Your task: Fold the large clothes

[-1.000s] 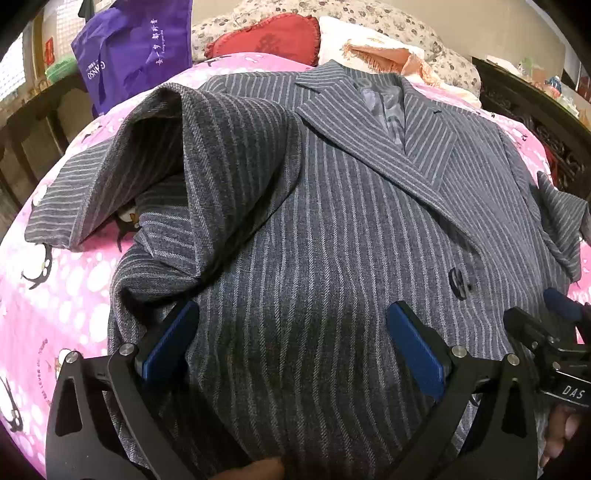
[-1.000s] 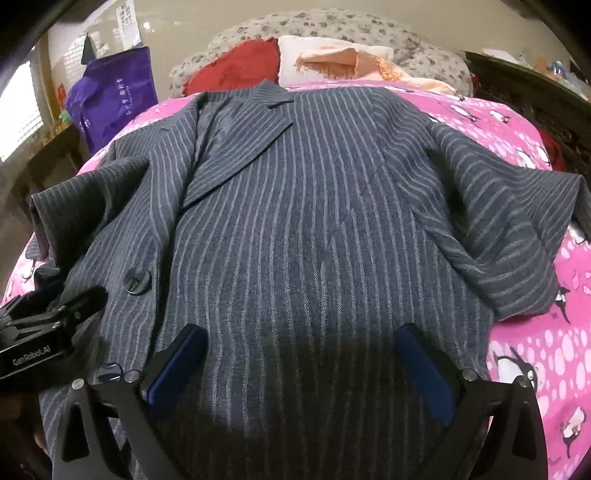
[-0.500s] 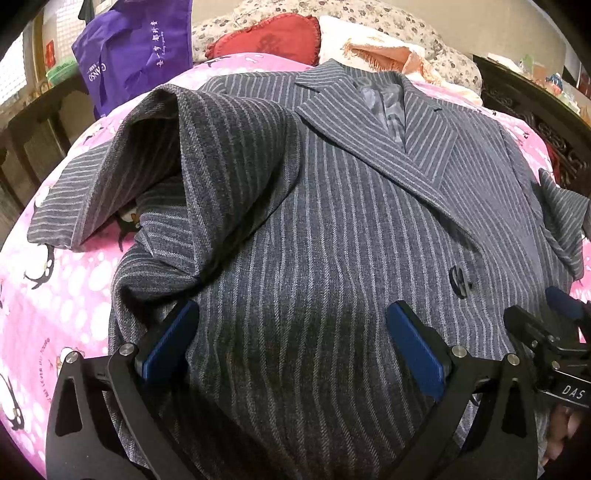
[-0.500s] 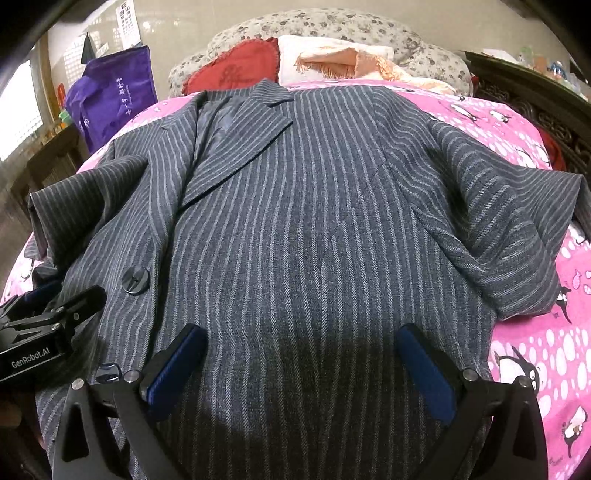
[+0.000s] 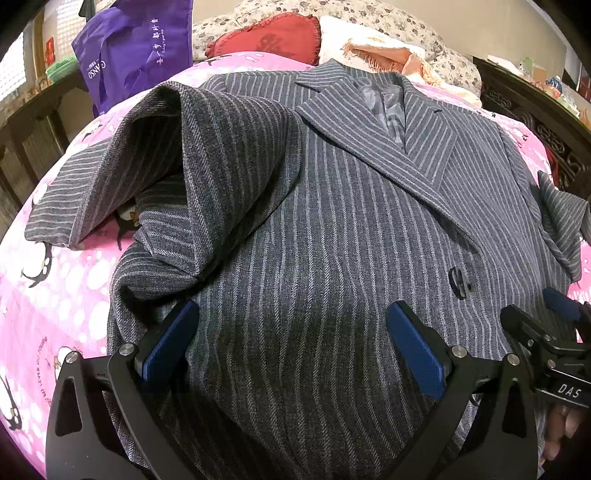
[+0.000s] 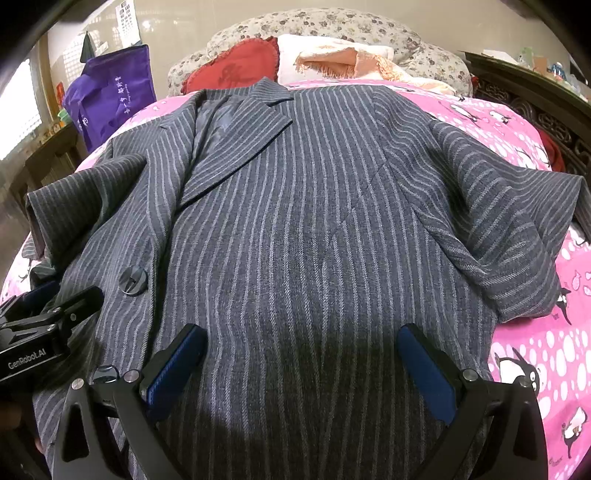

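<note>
Left wrist view is showing the grey pinstriped wool jacket (image 5: pixel 332 258) lying front-up on the pink penguin-print bed cover (image 5: pixel 55 302), left claw (image 5: pixel 291 347) and right claw (image 6: pixel 303 365) both hovering wide and empty over its hem, likely needing hem grips before folding upward.

Pink penguin sheet (image 5: pixel 70 295) on bed; purple bag (image 5: pixel 136 51) far left, red cushion (image 6: pixel 236 68), peach towel (image 6: pixel 332 57), floral pillow (image 6: pixel 332 26) at head.

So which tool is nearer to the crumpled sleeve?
Left. The left tool sits just below the crumpled sleeve; the right tool is further away, over the jacket's other half.
</note>
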Motion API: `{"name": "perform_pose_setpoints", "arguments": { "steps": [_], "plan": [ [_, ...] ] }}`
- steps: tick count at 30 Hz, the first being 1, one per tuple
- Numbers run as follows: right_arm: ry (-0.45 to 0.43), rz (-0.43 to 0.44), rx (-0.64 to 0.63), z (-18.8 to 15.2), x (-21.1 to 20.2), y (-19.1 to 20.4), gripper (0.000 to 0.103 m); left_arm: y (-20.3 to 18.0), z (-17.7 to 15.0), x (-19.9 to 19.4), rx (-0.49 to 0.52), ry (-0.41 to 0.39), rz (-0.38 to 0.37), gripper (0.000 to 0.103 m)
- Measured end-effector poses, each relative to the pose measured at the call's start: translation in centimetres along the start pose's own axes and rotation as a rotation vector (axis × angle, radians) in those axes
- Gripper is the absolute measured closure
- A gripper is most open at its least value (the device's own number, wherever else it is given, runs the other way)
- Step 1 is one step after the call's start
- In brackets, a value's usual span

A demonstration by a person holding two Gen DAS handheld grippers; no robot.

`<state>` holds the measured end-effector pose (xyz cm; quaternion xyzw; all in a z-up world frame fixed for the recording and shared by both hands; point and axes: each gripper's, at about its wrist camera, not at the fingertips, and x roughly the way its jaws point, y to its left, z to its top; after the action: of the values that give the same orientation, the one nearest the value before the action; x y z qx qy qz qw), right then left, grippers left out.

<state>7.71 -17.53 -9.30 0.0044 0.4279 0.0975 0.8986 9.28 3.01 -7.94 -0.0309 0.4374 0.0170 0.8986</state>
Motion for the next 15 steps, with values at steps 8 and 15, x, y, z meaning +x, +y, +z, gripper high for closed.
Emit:
{"name": "perform_pose_setpoints", "arguments": {
  "steps": [8, 15],
  "plan": [
    [0.001, 0.001, 0.001, 0.0, 0.0, 0.1, 0.0, 0.0, 0.1, 0.0, -0.001, 0.003, 0.002, 0.0],
    [0.028, 0.04, -0.023, -1.3, -1.2, -1.1, 0.0, 0.1, 0.1, 0.0, -0.005, 0.002, -0.009, 0.0]
  ]
}}
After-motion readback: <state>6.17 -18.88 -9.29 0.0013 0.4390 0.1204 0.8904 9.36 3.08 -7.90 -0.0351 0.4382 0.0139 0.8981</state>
